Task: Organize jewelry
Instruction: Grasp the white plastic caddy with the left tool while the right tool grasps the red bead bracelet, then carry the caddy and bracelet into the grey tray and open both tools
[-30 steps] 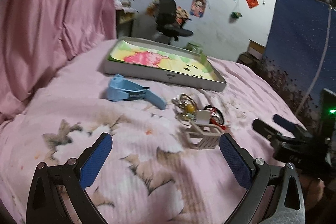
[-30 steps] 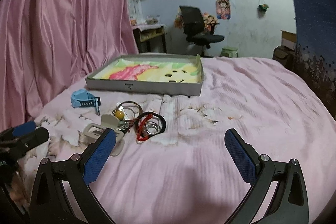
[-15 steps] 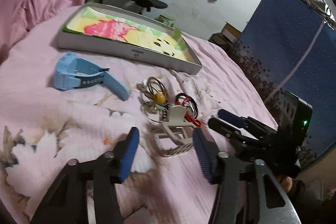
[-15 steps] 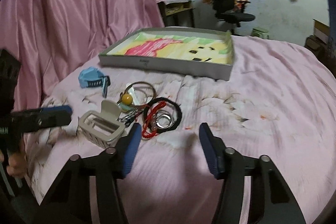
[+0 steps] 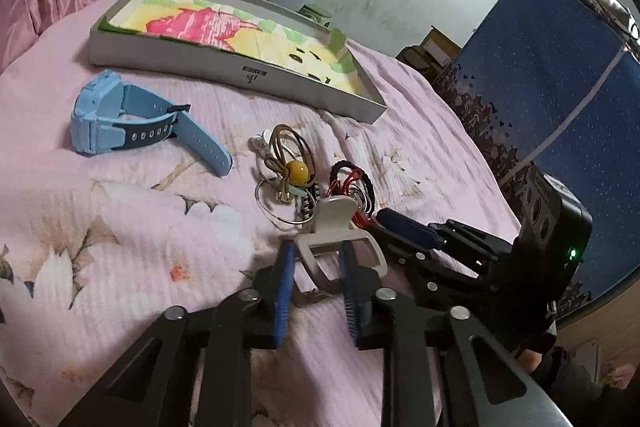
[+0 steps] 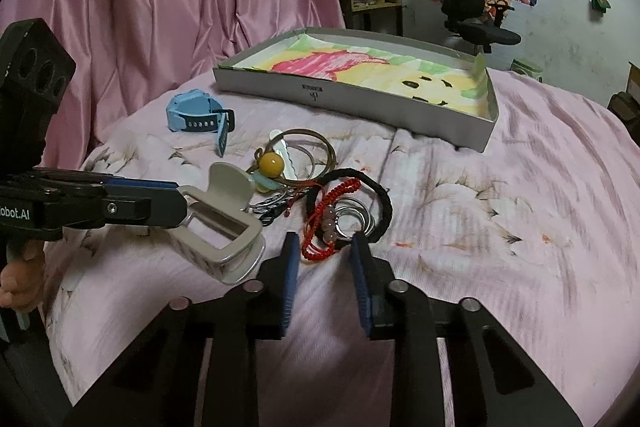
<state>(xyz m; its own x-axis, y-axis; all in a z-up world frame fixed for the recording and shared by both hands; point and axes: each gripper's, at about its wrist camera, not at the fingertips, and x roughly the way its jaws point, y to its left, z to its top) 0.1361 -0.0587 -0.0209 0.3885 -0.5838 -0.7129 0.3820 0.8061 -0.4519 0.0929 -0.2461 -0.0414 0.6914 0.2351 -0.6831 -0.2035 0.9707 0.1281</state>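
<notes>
A jewelry pile lies on the pink bedspread. In it are a beige hair clip [image 5: 336, 215] [image 6: 228, 187], a red cord bracelet [image 6: 336, 191] [image 5: 348, 179], a black hair tie [image 6: 384, 203], silver rings [image 6: 352, 215] and a bangle with a yellow bead [image 5: 298, 169] [image 6: 272, 161]. My left gripper [image 5: 316, 251] [image 6: 168, 195] is closing. Its pads flank the clip's near frame without a clear squeeze. My right gripper [image 6: 324, 243] [image 5: 384, 227] is closing too, with the red bracelet's near loop lying loose between its tips. A light blue watch [image 5: 104, 123] [image 6: 188, 111] lies apart to the left.
A shallow grey box [image 5: 240, 71] [image 6: 340, 91] with a colourful lining stands behind the pile. A pink curtain [image 6: 160, 7] hangs at the left. A blue panel [image 5: 560, 67] borders the bed at the right. An office chair [image 6: 468, 7] stands by the far wall.
Both grippers tilted down and came in on the pile while their jaws narrowed from wide. The left now straddles the hair clip and the right has reached the red bracelet.
</notes>
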